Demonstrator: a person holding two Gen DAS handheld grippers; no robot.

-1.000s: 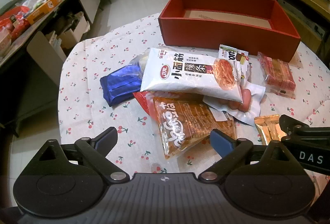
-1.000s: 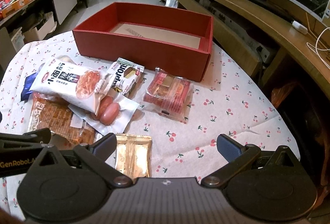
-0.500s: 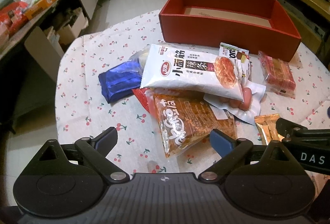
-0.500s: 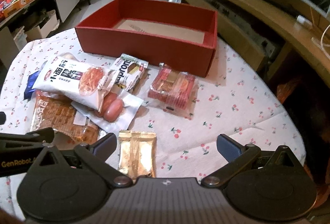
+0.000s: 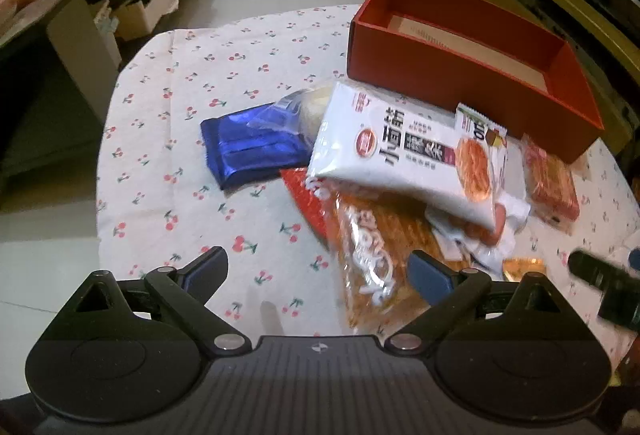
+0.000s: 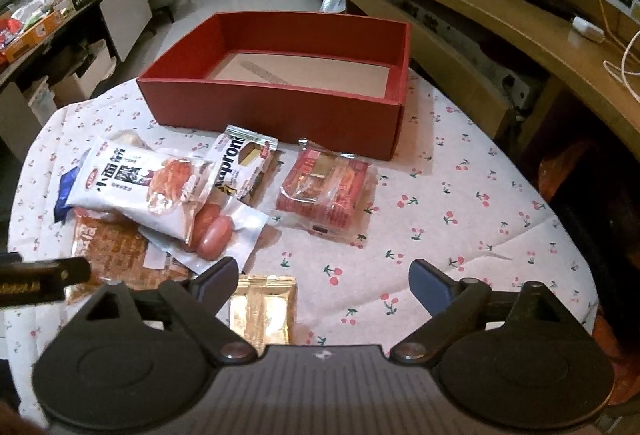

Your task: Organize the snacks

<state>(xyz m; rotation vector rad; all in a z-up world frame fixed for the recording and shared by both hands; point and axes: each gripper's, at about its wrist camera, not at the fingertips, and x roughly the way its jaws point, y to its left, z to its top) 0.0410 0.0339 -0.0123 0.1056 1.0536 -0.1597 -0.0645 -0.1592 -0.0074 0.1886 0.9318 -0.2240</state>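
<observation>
**Both jaws wide over the snack pile, nothing held**

The left gripper [image 5: 318, 273] hovered with jaws spread wide and empty; the orange snack bag [image 5: 372, 251] lay just ahead, under its right finger, with the white noodle packet [image 5: 400, 159] at one o'clock and the blue packet [image 5: 252, 151] at eleven. The right gripper [image 6: 324, 279] stood wide too, its jaws having just been closing slightly, gripping nothing; the gold packet [image 6: 262, 309] lay between them beside the left finger. The empty red box [image 6: 280, 107] sat at twelve o'clock on the cherry-print surface [image 6: 460, 203].
</observation>
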